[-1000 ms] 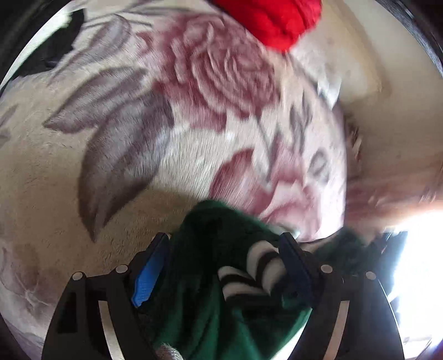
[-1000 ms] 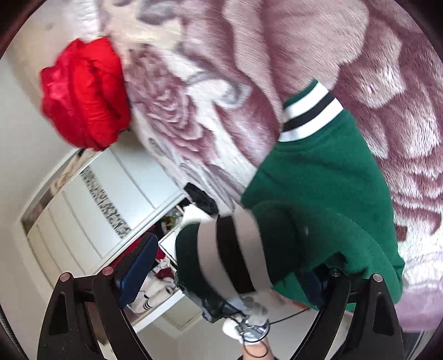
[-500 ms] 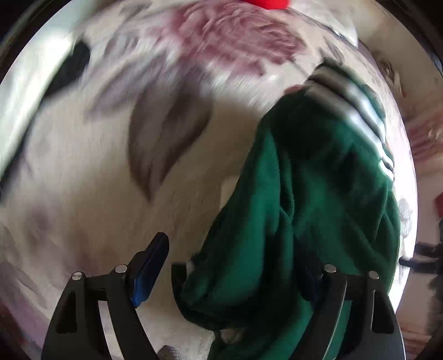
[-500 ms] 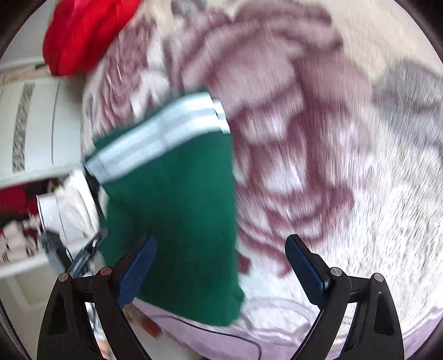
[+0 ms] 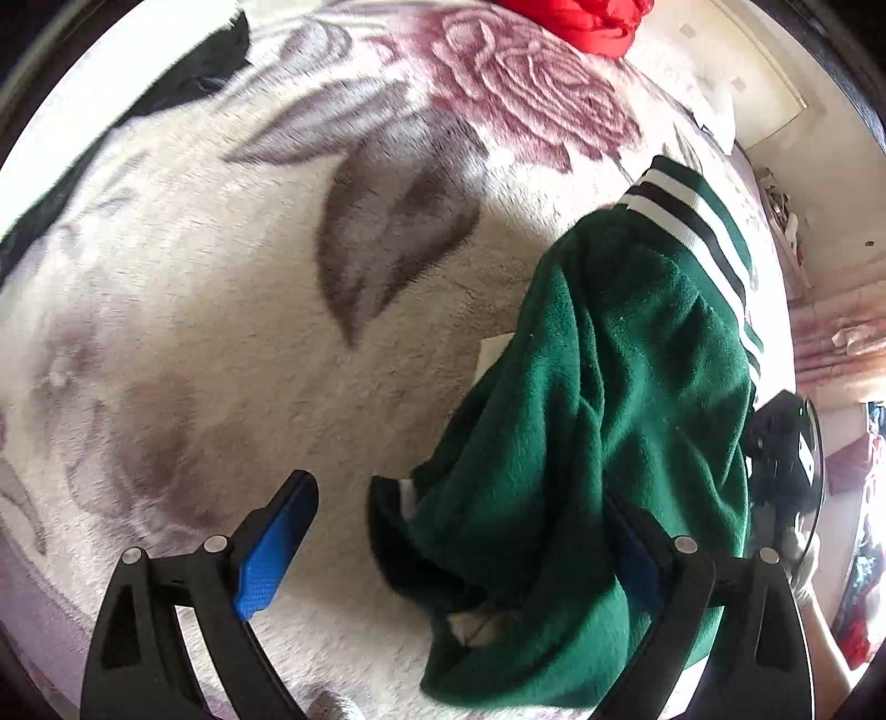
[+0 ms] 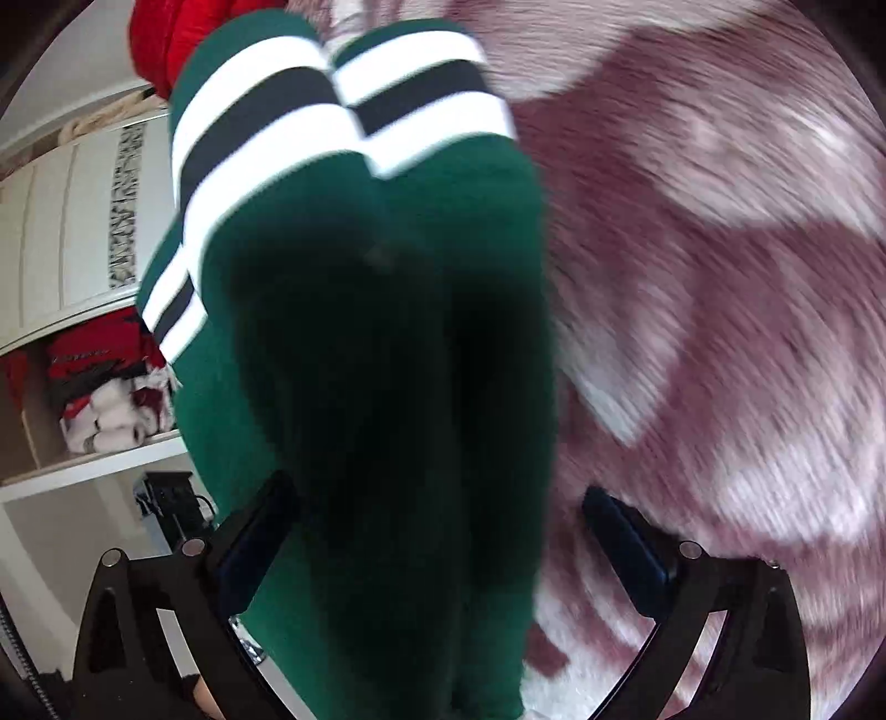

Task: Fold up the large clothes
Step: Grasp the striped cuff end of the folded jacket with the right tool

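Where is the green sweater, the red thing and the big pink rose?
green sweater (image 5: 626, 387), left wrist view, on its fleecy body
red thing (image 5: 587, 22), left wrist view, on its lower edge
big pink rose (image 5: 531, 94), left wrist view, on its petals

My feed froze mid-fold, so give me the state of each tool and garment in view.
Left tool: jaws opening, green fabric between them, not pinched.
Right tool: jaws opening over the garment, not pinched.
Green sweatshirt: bunched on the floral blanket, striped hem showing.
Red garment: crumpled at the far edge.
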`<state>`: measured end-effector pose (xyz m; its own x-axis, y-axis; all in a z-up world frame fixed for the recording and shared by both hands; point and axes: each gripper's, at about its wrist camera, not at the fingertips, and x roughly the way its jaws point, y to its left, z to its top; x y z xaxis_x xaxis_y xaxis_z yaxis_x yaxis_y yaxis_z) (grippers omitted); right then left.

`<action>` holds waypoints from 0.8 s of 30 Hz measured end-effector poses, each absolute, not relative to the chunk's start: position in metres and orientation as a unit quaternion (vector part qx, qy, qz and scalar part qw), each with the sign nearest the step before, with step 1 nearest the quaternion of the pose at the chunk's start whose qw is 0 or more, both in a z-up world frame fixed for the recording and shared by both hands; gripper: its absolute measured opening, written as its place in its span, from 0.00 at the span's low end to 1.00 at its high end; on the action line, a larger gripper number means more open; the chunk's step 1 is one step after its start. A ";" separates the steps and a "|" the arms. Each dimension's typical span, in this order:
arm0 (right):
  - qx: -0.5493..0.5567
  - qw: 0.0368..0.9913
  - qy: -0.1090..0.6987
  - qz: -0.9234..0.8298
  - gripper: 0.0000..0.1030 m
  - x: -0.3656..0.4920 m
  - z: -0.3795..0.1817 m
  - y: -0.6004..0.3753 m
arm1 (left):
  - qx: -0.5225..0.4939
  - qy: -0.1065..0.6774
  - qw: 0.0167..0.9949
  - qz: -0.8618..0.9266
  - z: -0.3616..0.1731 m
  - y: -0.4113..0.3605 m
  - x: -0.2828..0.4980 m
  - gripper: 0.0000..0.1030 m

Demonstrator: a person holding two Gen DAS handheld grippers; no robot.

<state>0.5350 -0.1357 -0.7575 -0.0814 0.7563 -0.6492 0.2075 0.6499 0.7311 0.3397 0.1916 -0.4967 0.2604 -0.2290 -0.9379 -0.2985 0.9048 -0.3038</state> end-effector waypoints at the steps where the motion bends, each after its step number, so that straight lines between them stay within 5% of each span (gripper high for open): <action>1: 0.339 0.583 0.698 0.241 1.00 0.539 -0.759 -0.128 | -0.218 0.603 0.767 0.024 -0.494 0.193 0.334 0.96; 5: 0.307 0.610 0.684 0.257 0.98 0.543 -0.752 -0.090 | -0.226 0.592 0.772 0.049 -0.488 0.202 0.312 0.96; 9: 0.362 0.614 0.668 0.212 0.49 0.526 -0.750 -0.096 | -0.258 0.582 0.767 0.073 -0.479 0.214 0.290 0.96; 11: 0.412 0.617 0.646 0.180 0.44 0.506 -0.740 -0.107 | -0.249 0.583 0.768 0.091 -0.476 0.217 0.278 0.96; 20: 0.737 0.470 0.482 -0.060 0.41 0.245 -0.717 -0.131 | -0.182 0.620 0.751 0.136 -0.477 0.234 0.207 0.95; 23: 0.708 0.427 0.559 -0.069 0.53 0.189 -0.729 -0.113 | -0.174 0.640 0.736 0.138 -0.484 0.228 0.188 0.95; 24: 0.695 0.429 0.574 -0.065 0.64 0.178 -0.733 -0.114 | -0.171 0.638 0.738 0.135 -0.480 0.223 0.183 0.95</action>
